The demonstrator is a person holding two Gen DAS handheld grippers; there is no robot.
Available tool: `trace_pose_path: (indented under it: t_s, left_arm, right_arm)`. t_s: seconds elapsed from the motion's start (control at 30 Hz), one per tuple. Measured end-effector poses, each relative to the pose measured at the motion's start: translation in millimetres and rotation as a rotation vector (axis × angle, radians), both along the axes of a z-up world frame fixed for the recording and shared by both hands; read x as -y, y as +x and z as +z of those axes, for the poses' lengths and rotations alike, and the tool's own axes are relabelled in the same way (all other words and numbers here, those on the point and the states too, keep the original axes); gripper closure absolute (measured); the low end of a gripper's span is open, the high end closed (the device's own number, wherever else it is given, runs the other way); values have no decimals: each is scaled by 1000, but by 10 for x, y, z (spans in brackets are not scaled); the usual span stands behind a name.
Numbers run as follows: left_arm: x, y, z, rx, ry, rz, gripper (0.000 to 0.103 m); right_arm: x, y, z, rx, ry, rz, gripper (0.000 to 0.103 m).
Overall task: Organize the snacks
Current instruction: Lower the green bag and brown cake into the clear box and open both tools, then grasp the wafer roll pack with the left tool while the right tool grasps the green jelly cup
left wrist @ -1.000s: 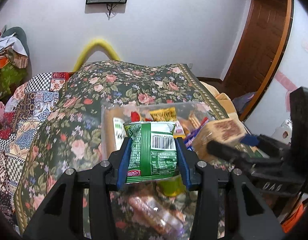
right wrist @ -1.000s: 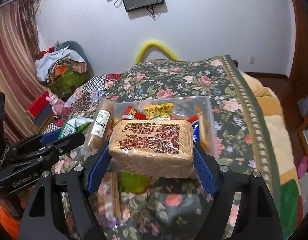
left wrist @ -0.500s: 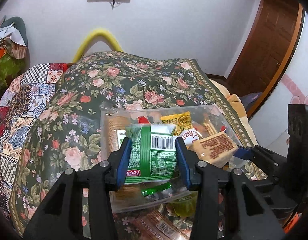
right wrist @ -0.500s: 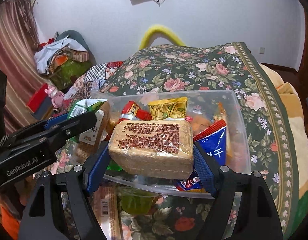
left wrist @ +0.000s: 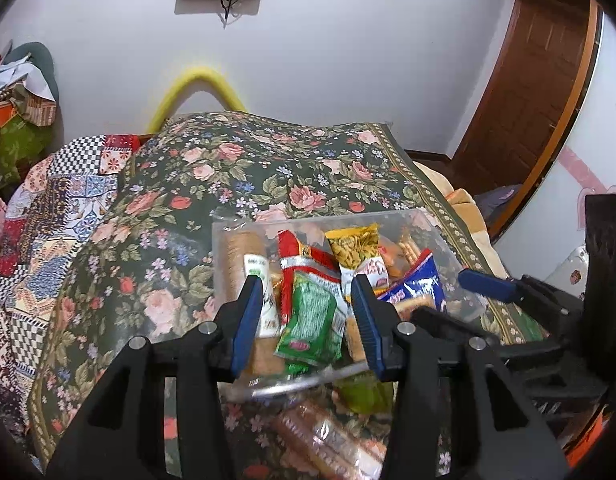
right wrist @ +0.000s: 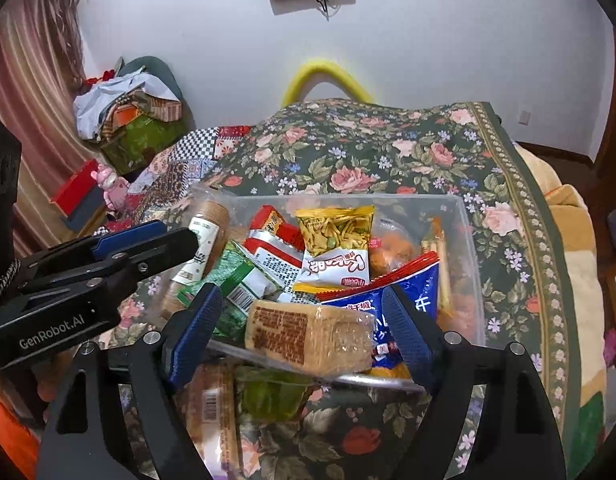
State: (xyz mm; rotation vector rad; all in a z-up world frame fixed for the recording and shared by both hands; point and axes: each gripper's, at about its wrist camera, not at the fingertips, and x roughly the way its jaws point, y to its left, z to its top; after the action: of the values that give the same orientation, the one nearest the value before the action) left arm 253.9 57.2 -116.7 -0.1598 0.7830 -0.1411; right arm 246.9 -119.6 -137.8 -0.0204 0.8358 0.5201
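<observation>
A clear plastic bin (left wrist: 442,236) (right wrist: 470,240) full of snack packets sits on the floral bedspread. My left gripper (left wrist: 305,312) is open above the bin's near edge; the green snack packet (left wrist: 310,326) (right wrist: 237,280) lies loose in the bin between its fingers. My right gripper (right wrist: 303,322) is open too; the wrapped brown cake block (right wrist: 308,338) rests on the bin's near rim between its fingers, touching neither pad. A yellow packet (right wrist: 334,228) and a blue packet (right wrist: 392,300) stand in the bin.
On the bedspread in front of the bin lie a green jelly cup (right wrist: 267,394) and a long wrapped biscuit pack (right wrist: 211,408) (left wrist: 328,436). A patchwork quilt (left wrist: 39,216) lies left. A wooden door (left wrist: 536,80) is at right.
Both grippers moved forward over the bin and opened. The green packet and the cake block dropped out of their grip into the bin.
</observation>
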Motion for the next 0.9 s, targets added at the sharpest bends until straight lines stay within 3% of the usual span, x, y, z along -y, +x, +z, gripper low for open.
trace_pose_path:
  t_s: [0.3,0.6,0.77,0.9]
  left_arm:
    - [28,-425,-136,-55,35,12,56]
    - [292,-639,-727,-225,42,-11,55]
    - [444,-600,-1011,-280,73,-9,42]
    - [430,-615,-1087,-270,87,-2,41]
  right_arm:
    - [218,-270,60,6,-14,-22,23]
    - [371,-528,-158,-44,-63,-21,23]
    - [414,-603,-312,-90,-76,-22,23]
    - [417,-639,-440,-120,-88,-23,23]
